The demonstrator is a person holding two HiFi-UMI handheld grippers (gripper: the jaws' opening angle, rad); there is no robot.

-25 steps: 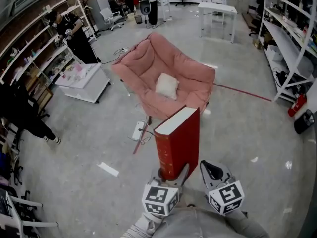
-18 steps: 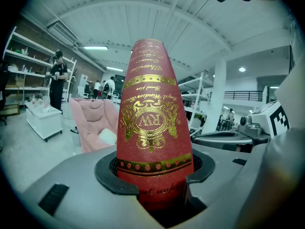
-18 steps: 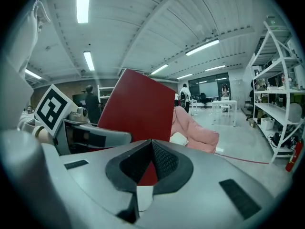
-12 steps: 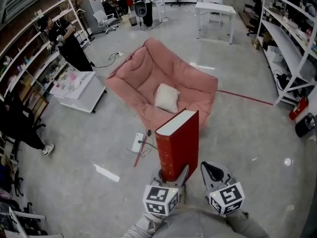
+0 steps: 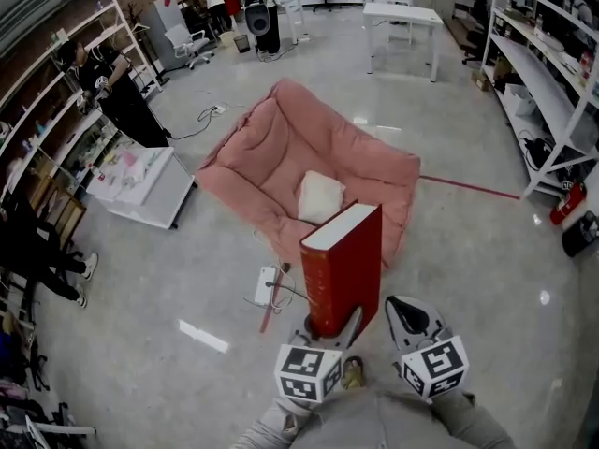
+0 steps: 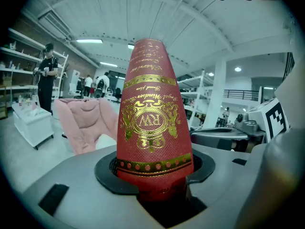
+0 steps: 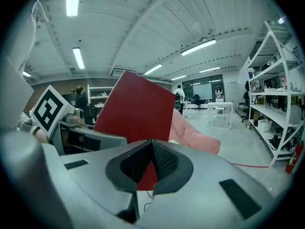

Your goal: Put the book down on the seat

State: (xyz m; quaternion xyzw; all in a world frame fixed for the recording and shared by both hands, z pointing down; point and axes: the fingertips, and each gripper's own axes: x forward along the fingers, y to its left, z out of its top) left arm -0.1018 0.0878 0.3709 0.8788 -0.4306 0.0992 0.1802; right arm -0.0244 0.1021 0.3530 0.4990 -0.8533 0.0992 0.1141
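Between the left gripper jaws I see the red book clamped at its bottom end, upright, jaws partly apart. Right gripper closed, empty. Book's in the air, short of the pink chair. Versus a second ago the chair looks nearer, grip same.

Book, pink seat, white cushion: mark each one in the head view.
red book (image 5: 356, 269), head view, middle of its broad cover.
pink seat (image 5: 279, 146), head view, bare padding of its back.
white cushion (image 5: 320, 196), head view, its centre.
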